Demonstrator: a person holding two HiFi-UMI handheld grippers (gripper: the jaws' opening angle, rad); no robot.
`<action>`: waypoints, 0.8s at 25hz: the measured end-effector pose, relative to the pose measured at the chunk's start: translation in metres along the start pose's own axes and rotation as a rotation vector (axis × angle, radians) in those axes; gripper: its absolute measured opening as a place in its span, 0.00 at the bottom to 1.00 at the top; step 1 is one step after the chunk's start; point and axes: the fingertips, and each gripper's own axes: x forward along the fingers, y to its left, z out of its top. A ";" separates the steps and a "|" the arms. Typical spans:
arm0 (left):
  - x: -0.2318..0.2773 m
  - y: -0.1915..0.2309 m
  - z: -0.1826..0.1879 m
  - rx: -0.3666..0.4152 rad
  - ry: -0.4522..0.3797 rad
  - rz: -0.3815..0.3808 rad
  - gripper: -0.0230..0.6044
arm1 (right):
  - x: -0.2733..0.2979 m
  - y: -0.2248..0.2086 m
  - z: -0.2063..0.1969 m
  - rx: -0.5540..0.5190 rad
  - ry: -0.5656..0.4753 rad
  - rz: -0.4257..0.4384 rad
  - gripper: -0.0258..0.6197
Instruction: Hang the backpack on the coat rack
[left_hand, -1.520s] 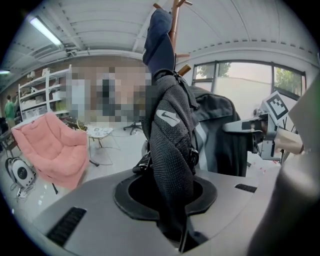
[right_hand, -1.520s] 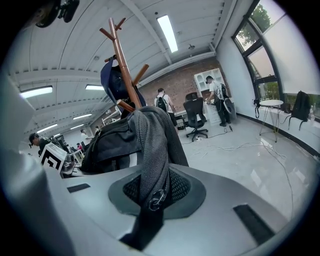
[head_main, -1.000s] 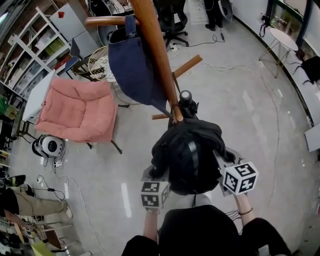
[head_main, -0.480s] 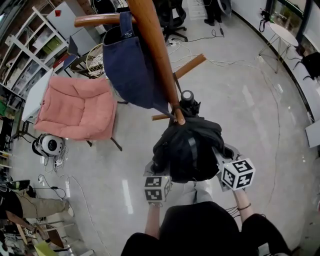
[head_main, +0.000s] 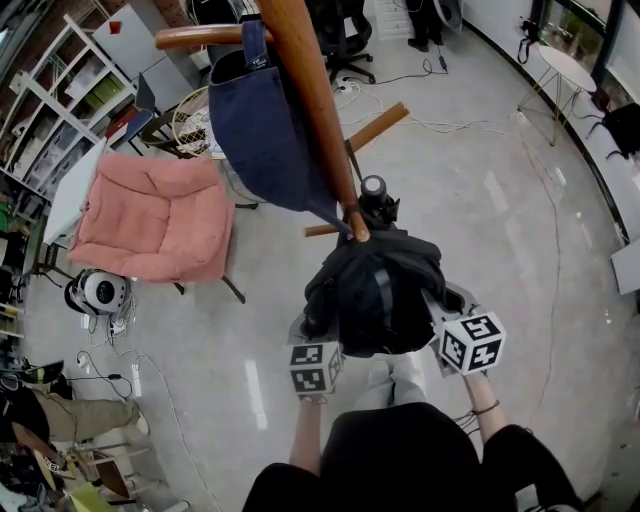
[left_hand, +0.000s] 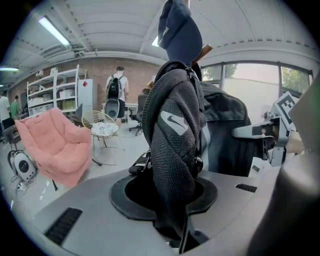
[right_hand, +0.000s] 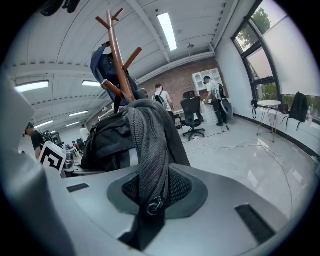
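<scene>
A black backpack (head_main: 375, 295) hangs between my two grippers, its top against the wooden coat rack pole (head_main: 315, 100) at a short lower peg (head_main: 322, 231). My left gripper (head_main: 308, 345) clamps the mesh shoulder strap (left_hand: 175, 140), which runs down into the jaws of the left gripper (left_hand: 172, 210). My right gripper (head_main: 455, 315) clamps the other strap (right_hand: 152, 150), with the right gripper (right_hand: 150, 205) pinching it by a metal ring. Both pairs of jaws are opening slightly with the straps still between them. A navy tote bag (head_main: 260, 130) hangs from an upper peg.
A pink cushioned chair (head_main: 155, 220) and a white wire side table (head_main: 200, 125) stand left of the rack. An office chair (head_main: 345, 40) stands behind it, a round white table (head_main: 568, 75) at the far right. Cables lie on the floor. People stand in the background.
The backpack and both grippers have shifted a little up the picture, closer to the pole and its lower peg. Both grips on the straps look the same.
</scene>
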 end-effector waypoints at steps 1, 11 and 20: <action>0.002 0.001 0.000 0.000 -0.002 0.005 0.20 | 0.001 -0.001 0.000 -0.001 -0.003 -0.002 0.10; 0.011 0.010 0.001 -0.029 -0.042 0.053 0.27 | 0.007 -0.005 0.001 -0.007 -0.029 -0.003 0.12; 0.007 0.007 -0.001 -0.115 -0.058 0.024 0.49 | 0.006 0.002 0.003 0.073 -0.061 0.061 0.34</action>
